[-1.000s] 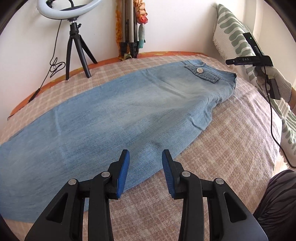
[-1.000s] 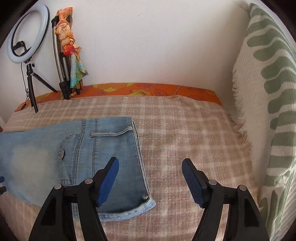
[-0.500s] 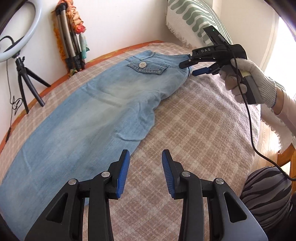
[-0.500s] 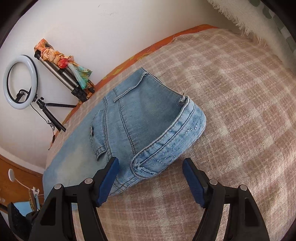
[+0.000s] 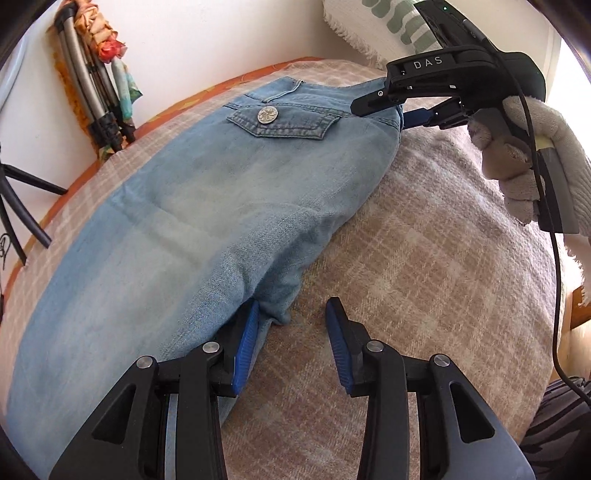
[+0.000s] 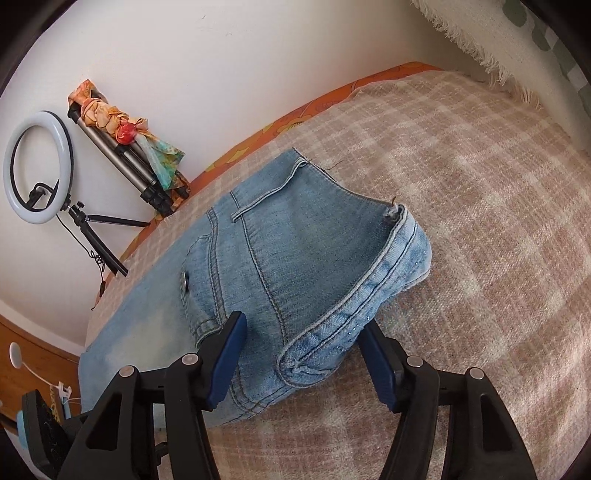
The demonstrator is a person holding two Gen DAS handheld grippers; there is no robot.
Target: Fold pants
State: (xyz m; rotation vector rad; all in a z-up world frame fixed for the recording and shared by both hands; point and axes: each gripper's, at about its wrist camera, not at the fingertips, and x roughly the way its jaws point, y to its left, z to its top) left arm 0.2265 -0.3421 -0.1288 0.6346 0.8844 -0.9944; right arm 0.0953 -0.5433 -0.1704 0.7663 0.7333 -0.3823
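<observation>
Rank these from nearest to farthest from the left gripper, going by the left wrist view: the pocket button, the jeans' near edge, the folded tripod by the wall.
1. Jeans' near edge, right at the left gripper.
2. Pocket button, up the jeans, mid-frame.
3. Folded tripod, against the wall, upper left.

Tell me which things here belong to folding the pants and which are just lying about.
Part of the job:
- light blue denim pants, flat on the bed
- left claw, at their near edge
- right claw, jaws just closing around the waistband corner

Lying about:
- white ring light on a black tripod
- folded metal tripod with a colourful scarf
- green-patterned fringed cushion
</observation>
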